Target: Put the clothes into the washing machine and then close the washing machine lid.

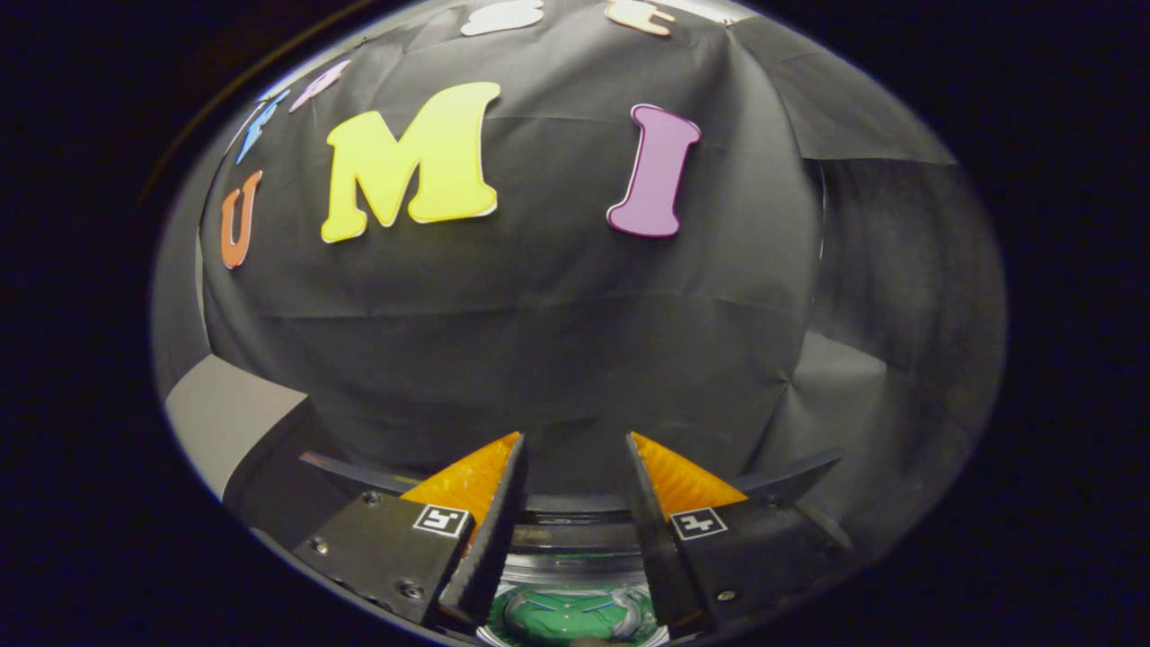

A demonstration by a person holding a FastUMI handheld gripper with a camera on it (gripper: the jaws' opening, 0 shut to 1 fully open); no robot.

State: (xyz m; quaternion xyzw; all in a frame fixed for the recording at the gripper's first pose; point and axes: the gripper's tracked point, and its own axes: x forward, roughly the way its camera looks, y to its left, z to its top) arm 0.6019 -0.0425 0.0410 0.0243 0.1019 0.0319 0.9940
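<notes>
gripper (575, 449) fingers are spread with nothing between them, green clothes (568, 620) sit in the washer (575, 530) drum at 6 o'clock, so i'd guess closing the lid comes next.

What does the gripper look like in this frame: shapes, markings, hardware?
The gripper has two wedge-shaped fingers tapering to points, with a ribbed texture on their faces. Each sits on a dark block with visible screws and carries a small square black-and-white tag.
</notes>
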